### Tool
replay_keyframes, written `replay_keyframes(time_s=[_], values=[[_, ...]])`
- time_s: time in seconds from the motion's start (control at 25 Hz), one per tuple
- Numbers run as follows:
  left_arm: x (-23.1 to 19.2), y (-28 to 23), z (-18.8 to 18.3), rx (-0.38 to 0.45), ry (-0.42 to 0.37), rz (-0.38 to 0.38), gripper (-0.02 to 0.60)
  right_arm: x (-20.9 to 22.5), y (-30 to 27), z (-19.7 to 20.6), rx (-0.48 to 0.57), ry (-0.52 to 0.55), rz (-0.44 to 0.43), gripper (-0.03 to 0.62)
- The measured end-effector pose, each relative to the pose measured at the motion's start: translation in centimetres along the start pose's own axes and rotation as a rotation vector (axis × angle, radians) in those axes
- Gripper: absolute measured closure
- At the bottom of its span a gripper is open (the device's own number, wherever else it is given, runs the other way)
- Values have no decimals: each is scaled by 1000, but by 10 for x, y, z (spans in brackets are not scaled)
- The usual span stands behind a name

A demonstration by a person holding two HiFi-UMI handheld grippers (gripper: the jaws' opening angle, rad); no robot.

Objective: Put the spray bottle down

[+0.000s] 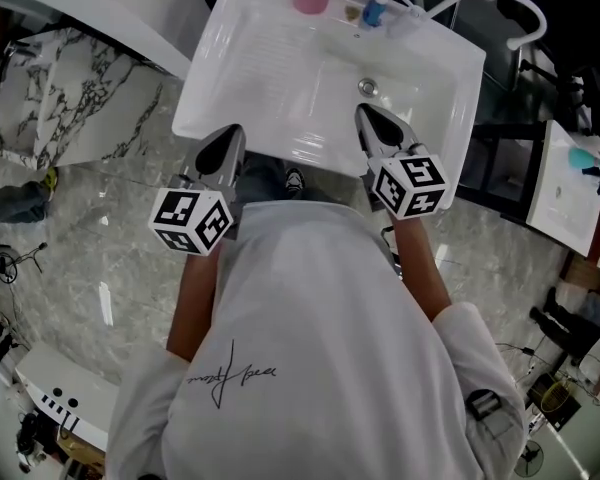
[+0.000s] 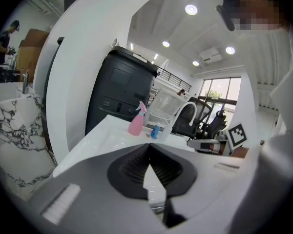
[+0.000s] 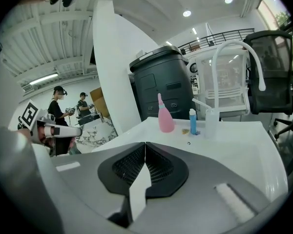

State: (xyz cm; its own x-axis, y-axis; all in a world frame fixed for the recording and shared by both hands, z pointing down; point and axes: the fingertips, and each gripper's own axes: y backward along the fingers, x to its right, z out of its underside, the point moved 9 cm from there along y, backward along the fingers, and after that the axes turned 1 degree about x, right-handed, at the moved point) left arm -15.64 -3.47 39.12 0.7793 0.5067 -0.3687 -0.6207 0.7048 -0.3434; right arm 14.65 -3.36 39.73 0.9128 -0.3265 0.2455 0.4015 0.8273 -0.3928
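White basin (image 1: pixel 270 38) at 12 o'clock in head view, with the drain (image 1: pixel 368 87) right of its middle. On the far rim, toward 1 o'clock, a small blue bottle (image 1: pixel 376 8) stands upright, a clear cup (image 3: pixel 211 121) just beside it at 3 o'clock. A curved white tap (image 3: pixel 215 72) rises behind the cup. Marble counter (image 1: pixel 70 98) at 10 o'clock, grey marbled floor (image 1: pixel 110 268) at 8 o'clock. Dark bin (image 3: pixel 163 82) behind the basin. In right gripper view, black office chair (image 3: pixel 276 67) at 2 o'clock and two people (image 3: pixel 56 106) at 9 o'clock.

Left gripper (image 1: pixel 230 136), right gripper (image 1: pixel 368 118) side by side, tilted slightly down; jaws together, empty.
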Motion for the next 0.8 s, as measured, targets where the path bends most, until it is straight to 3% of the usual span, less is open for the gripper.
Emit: replay_keyframes(time_s=[0.48,0.8], values=[[-4,8,4,7,-15,-34,545,-10,5,2,-24,13,-87,599],[5,6,2,0,-53,-14,551,-10,10,-10,28,64,-100,599]])
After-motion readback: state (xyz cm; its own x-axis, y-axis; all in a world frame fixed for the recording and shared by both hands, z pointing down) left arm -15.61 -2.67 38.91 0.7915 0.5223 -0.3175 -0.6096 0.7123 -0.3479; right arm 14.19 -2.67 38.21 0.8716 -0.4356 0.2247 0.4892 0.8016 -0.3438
